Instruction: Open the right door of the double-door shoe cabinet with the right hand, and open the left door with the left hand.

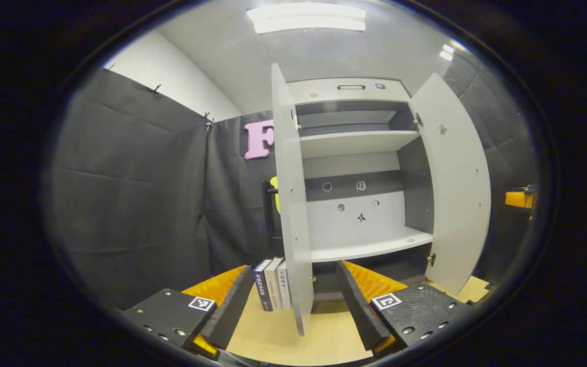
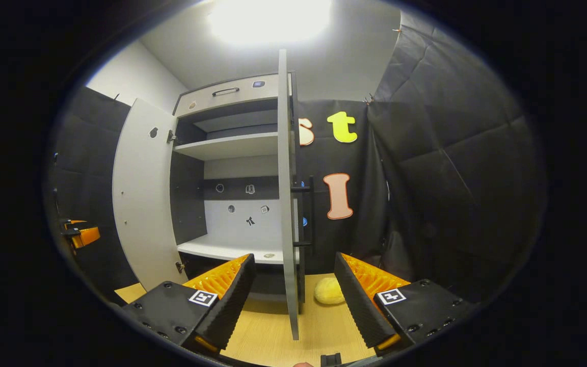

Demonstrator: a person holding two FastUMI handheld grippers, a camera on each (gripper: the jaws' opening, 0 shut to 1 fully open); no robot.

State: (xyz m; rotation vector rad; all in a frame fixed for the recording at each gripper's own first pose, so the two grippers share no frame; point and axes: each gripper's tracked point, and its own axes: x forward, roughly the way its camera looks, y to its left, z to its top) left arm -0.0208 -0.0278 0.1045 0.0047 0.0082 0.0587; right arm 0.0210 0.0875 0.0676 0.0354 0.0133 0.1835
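Note:
The grey double-door shoe cabinet (image 1: 354,148) stands with both doors swung wide. In the left gripper view the left door (image 1: 289,204) shows edge-on and runs down between the spread fingers of my left gripper (image 1: 294,266), which is open and clear of the door. The right door (image 1: 456,178) hangs out to the right. In the right gripper view the right door (image 2: 284,204) is edge-on between the fingers of my right gripper (image 2: 293,256), open and not pressing on it. Its black bar handle (image 2: 310,214) is on the far side. The left door (image 2: 143,193) stands out at the left.
A few books (image 1: 273,283) stand upright on the wooden floor (image 1: 273,336) just left of the left door. A pale yellow soft object (image 2: 329,290) lies by the cabinet's right foot. The shelves (image 1: 370,247) inside are bare. Black cloth walls close in on both sides.

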